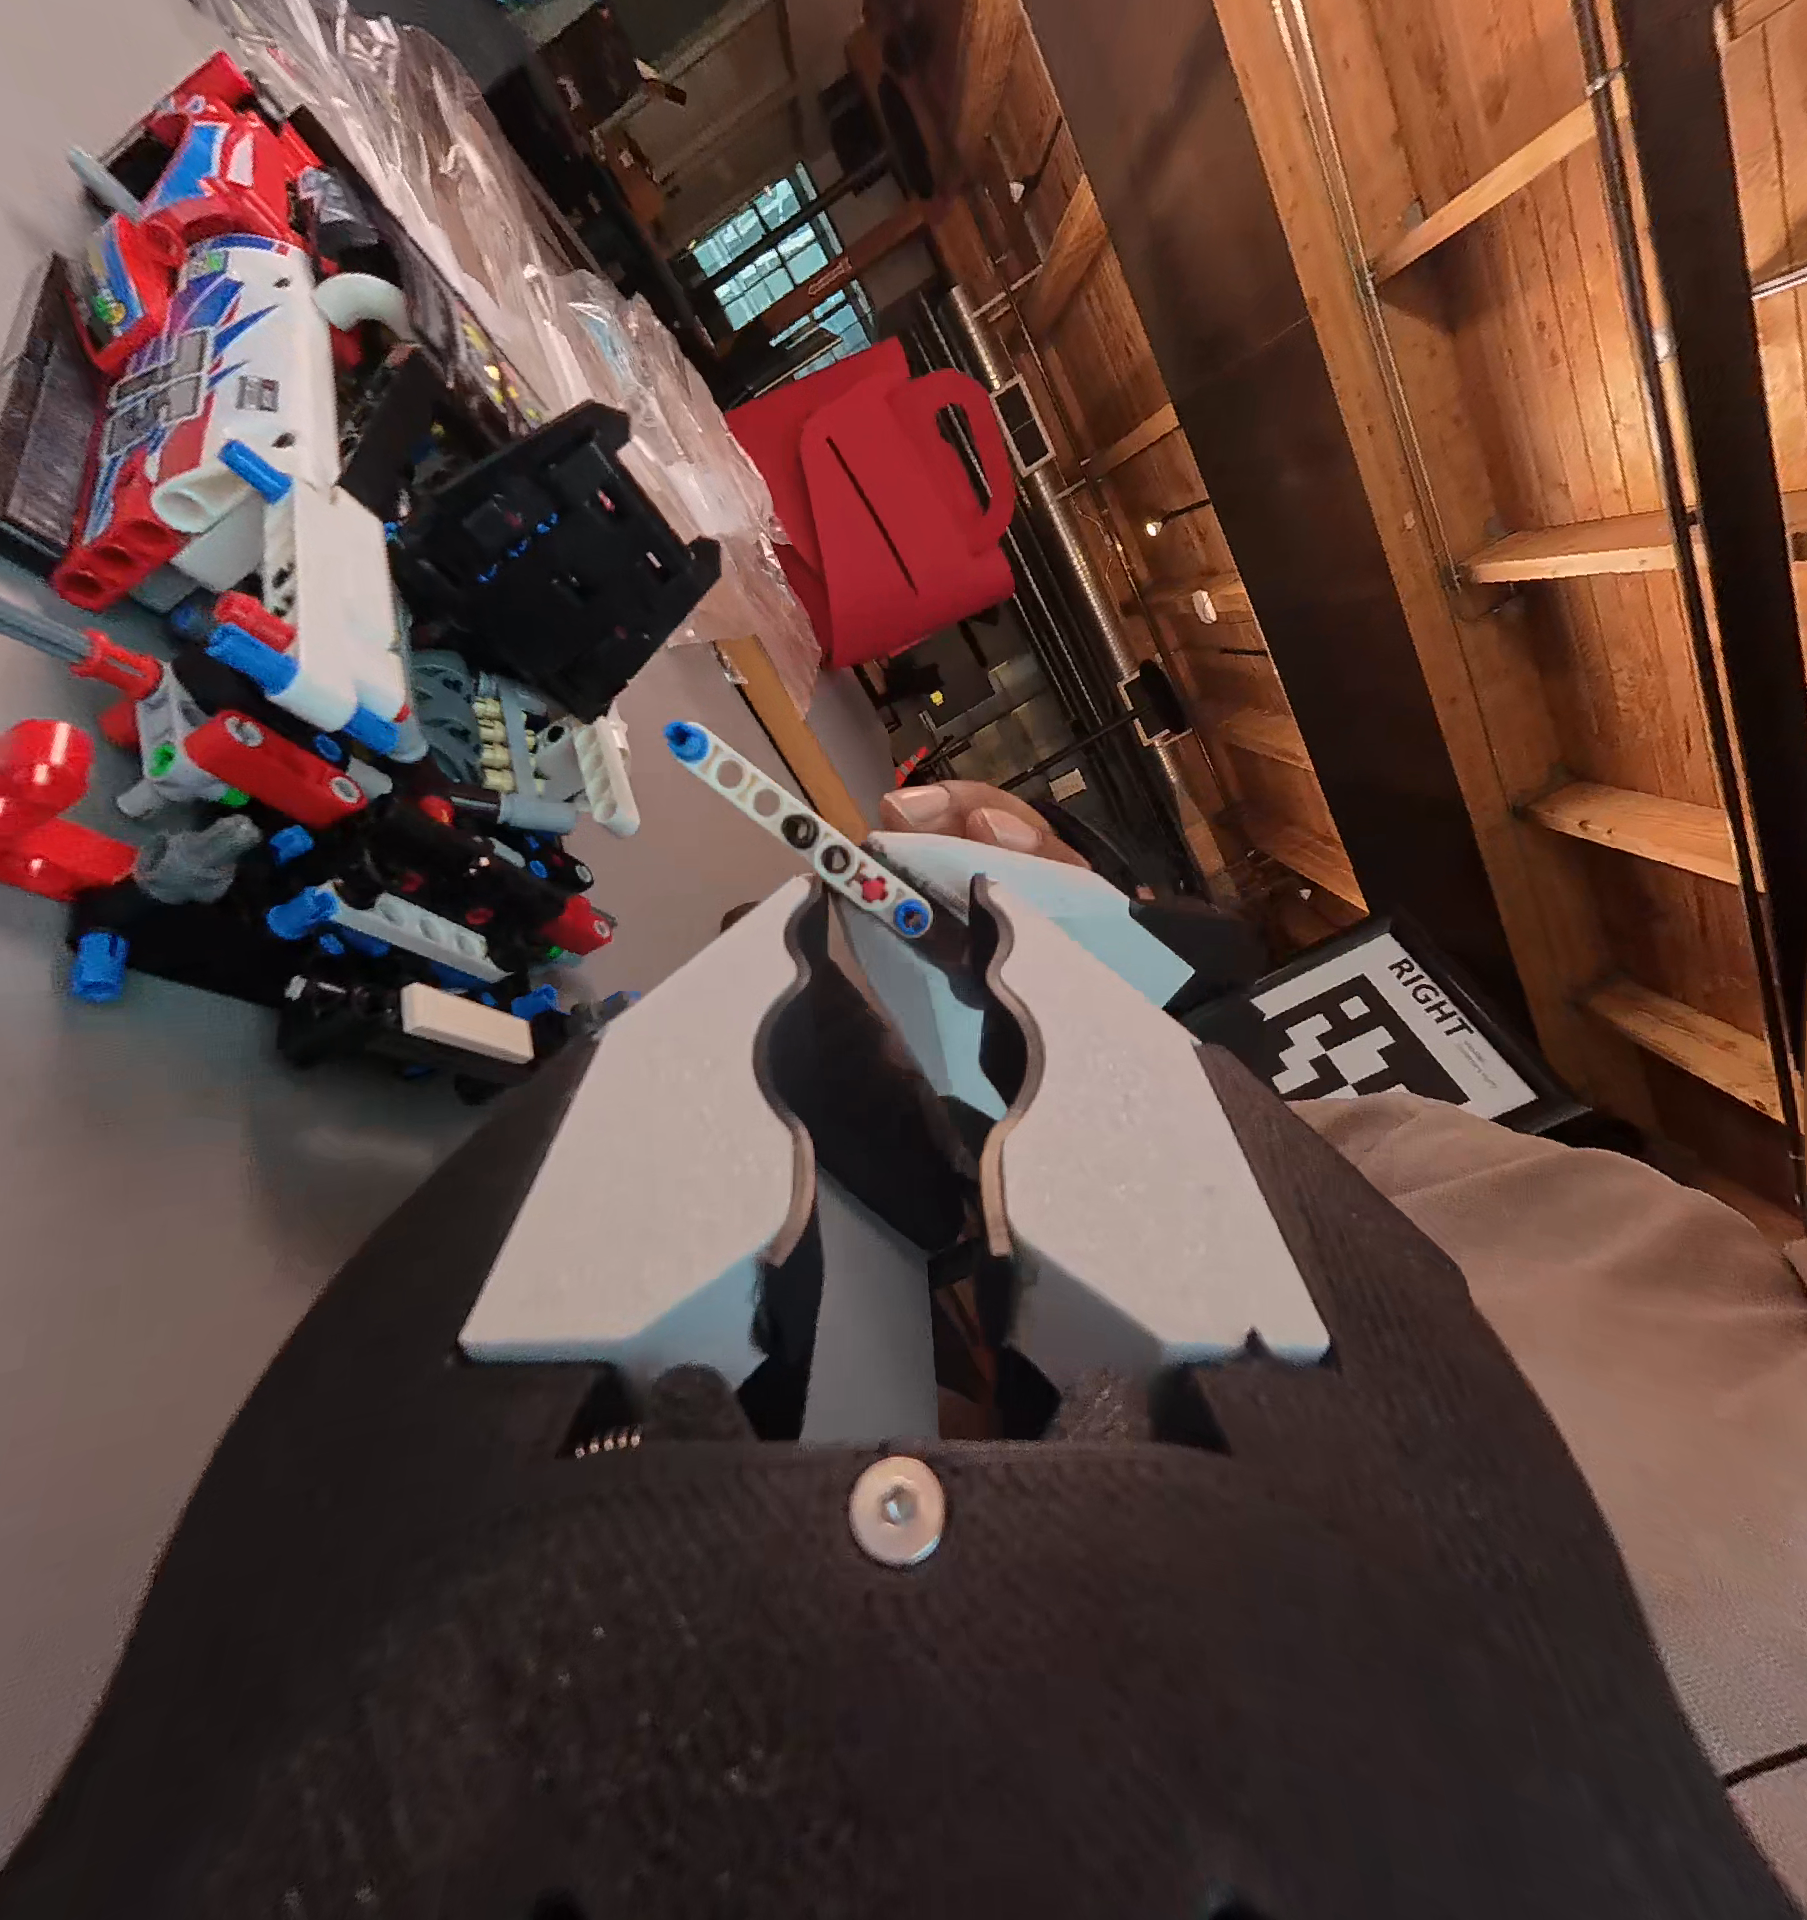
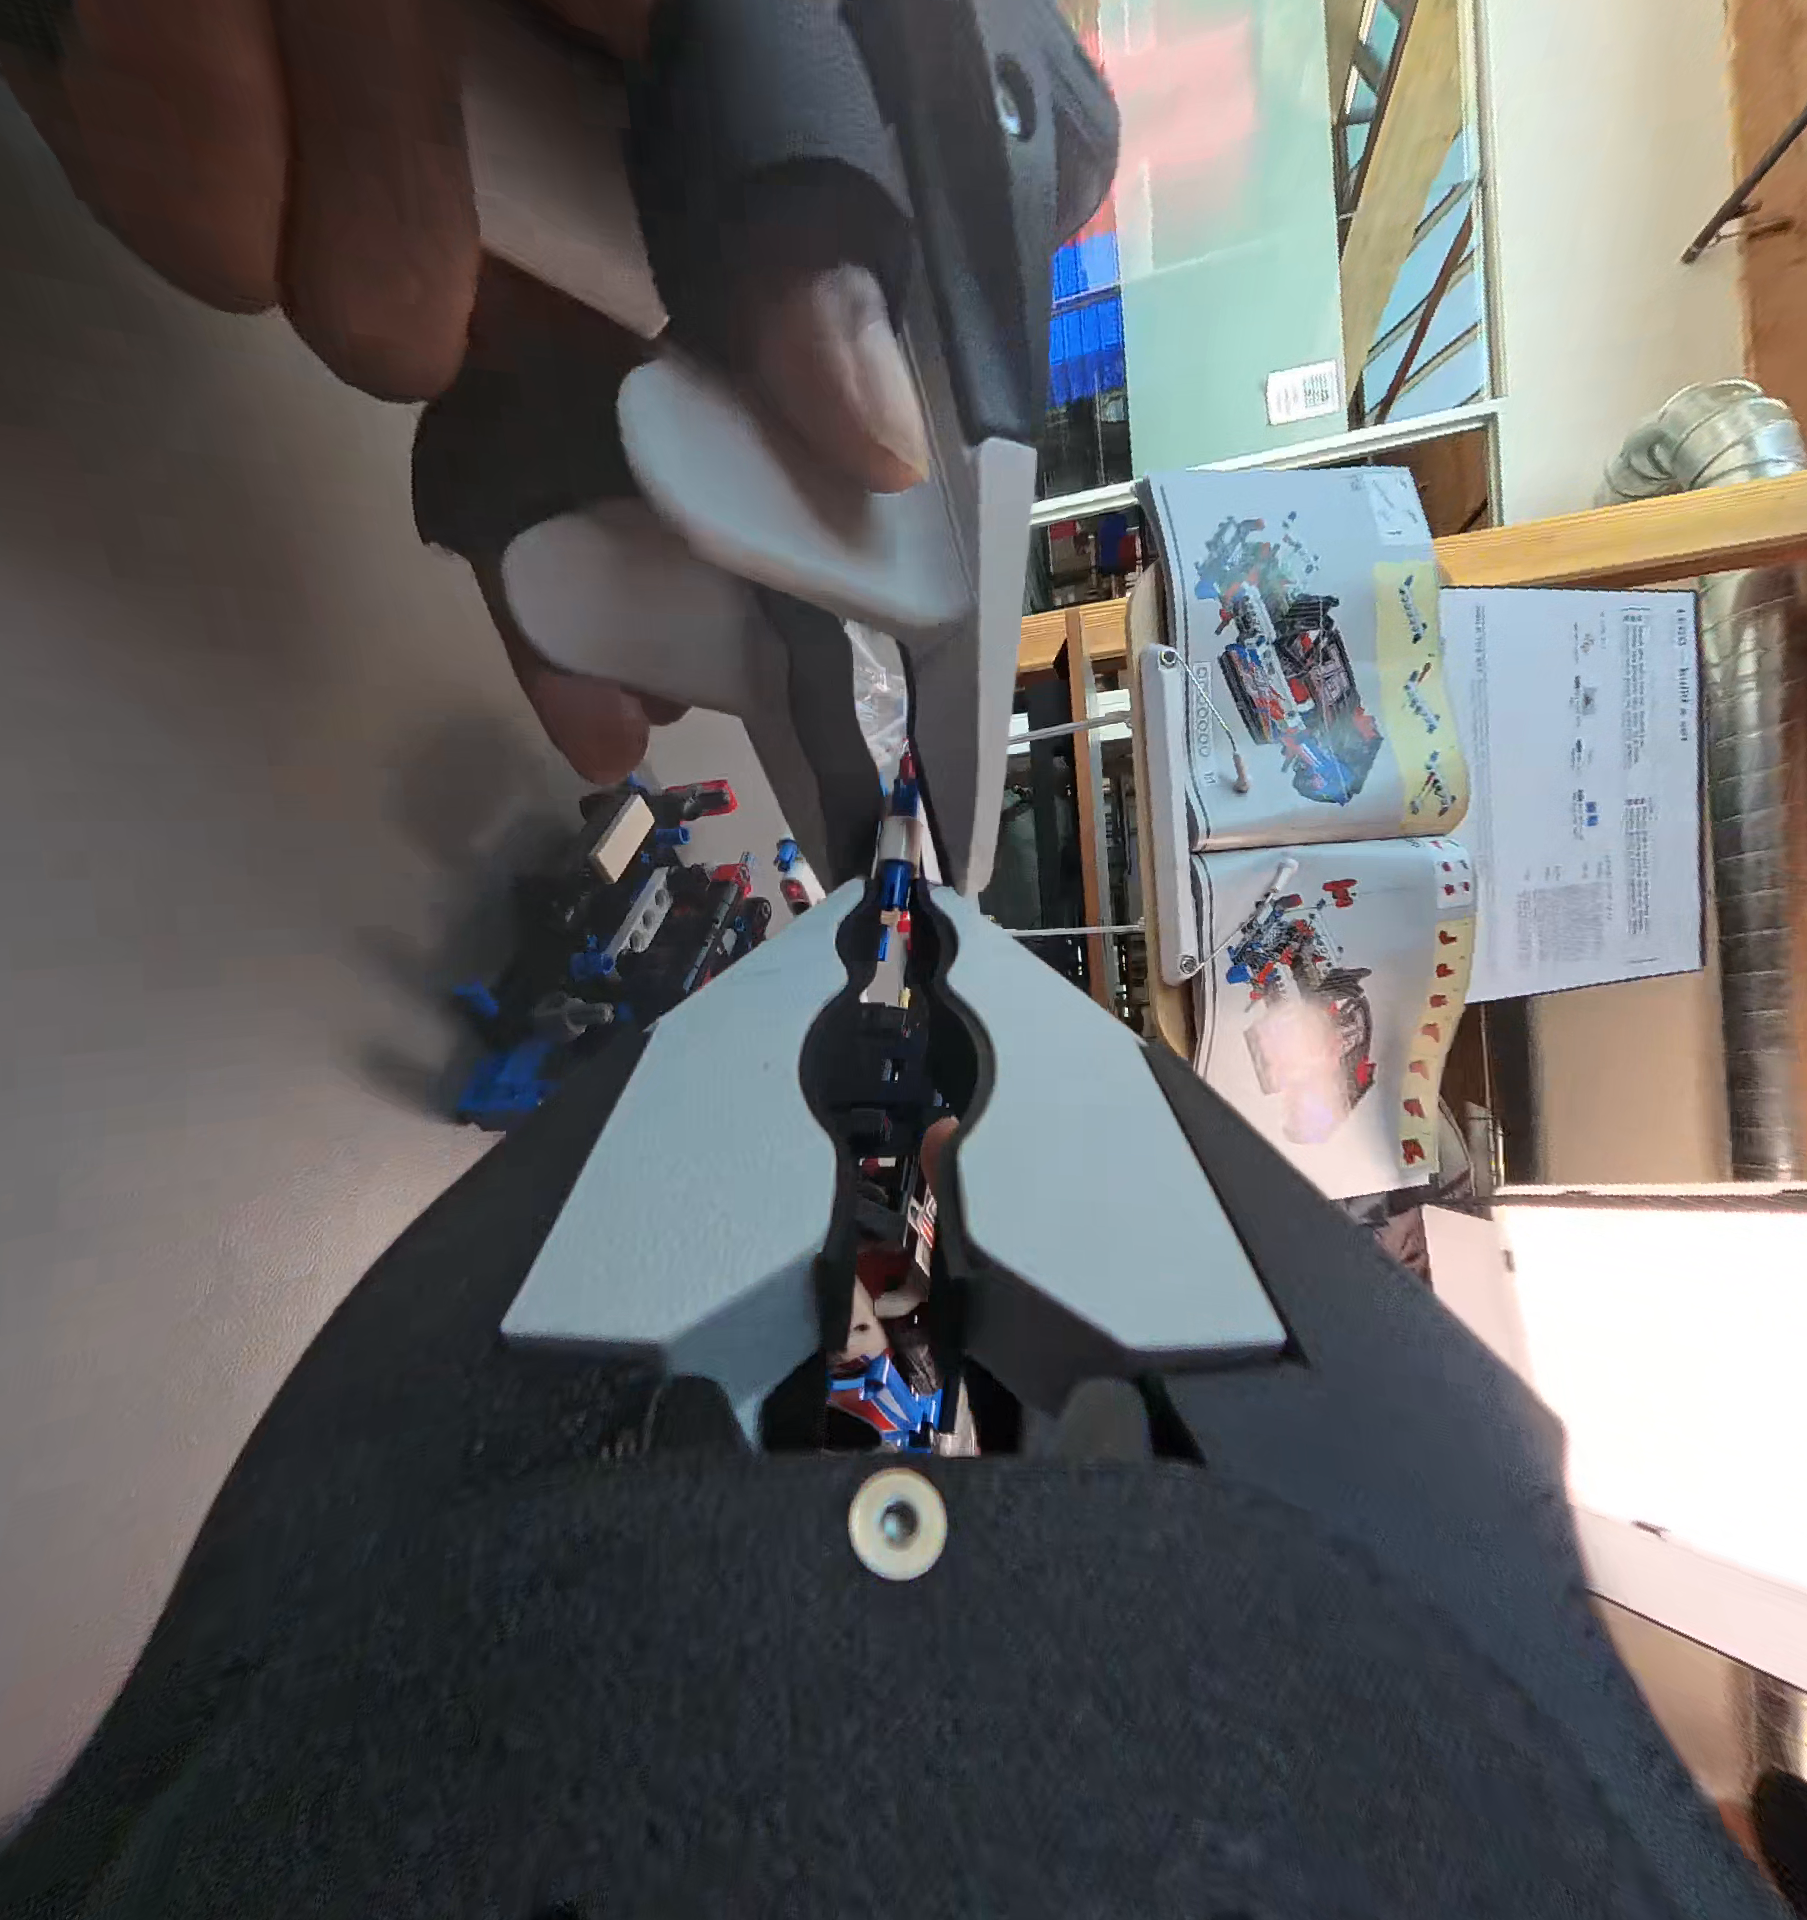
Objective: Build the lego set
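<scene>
The left gripper (image 1: 894,899) clamps a white perforated beam (image 1: 795,826) that points toward ten o'clock, clear of the desk (image 1: 151,1195), probably for pin fitting. The right gripper (image 2: 904,894) is clenched on the same beam (image 2: 894,847), likely steadying it.

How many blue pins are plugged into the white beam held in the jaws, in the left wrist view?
2: one blue pin at the far free end of the white beam, another blue pin at the near end by the left gripper. Others may be hidden.

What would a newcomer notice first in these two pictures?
First, the white beam with blue pins, held up in the air where the two grippers' fingers meet. Next, the half-built red, white and blue model lying on the grey table at the left, with loose parts around it. In the right wrist view, an open instruction booklet stands behind.
</scene>
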The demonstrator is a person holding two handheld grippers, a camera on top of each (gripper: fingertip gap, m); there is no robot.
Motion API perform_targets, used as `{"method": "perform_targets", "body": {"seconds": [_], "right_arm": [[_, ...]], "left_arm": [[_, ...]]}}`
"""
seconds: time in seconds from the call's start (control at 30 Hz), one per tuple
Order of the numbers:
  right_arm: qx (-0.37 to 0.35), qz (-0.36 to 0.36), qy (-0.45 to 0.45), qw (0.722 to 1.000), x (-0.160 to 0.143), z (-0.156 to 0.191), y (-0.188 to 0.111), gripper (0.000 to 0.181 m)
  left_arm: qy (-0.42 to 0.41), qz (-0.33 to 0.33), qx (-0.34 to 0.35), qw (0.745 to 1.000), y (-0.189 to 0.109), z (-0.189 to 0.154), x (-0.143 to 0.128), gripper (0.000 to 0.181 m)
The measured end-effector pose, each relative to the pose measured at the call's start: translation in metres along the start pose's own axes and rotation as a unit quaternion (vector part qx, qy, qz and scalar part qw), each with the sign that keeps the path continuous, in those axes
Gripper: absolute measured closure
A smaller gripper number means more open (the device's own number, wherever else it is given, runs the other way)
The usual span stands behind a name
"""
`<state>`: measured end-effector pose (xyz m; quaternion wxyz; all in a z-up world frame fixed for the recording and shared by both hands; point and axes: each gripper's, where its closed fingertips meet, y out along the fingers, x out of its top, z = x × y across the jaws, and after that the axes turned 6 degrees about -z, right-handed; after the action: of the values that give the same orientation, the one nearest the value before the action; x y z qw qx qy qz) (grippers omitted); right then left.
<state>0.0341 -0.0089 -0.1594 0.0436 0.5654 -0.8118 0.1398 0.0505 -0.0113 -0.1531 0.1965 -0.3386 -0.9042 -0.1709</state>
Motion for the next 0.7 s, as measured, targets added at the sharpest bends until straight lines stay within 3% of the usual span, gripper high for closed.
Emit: {"method": "perform_targets", "body": {"seconds": [0.2, 0.33, 0.5, 0.7], "right_arm": [[0.019, -0.036, 0.023, 0.999, 0.005, 0.007, -0.004, 0.175], [0.136, -0.074, 0.115, 0.981, -0.006, 0.006, -0.021, 0.163], [0.201, -0.039, 0.222, 0.953, -0.078, -0.033, -0.026, 0.156], [0.332, 0.021, 0.226, 0.915, -0.148, -0.022, -0.009, 0.125]], "left_arm": [[0.010, 0.040, -0.005, 0.999, -0.007, 0.005, -0.008, 0.168], [0.037, 0.067, -0.003, 0.997, -0.013, 0.009, -0.003, 0.176], [0.075, 0.128, 0.035, 0.988, -0.017, 0.027, -0.005, 0.176], [0.063, 0.200, 0.060, 0.976, -0.011, 0.040, -0.008, 0.176]]}}
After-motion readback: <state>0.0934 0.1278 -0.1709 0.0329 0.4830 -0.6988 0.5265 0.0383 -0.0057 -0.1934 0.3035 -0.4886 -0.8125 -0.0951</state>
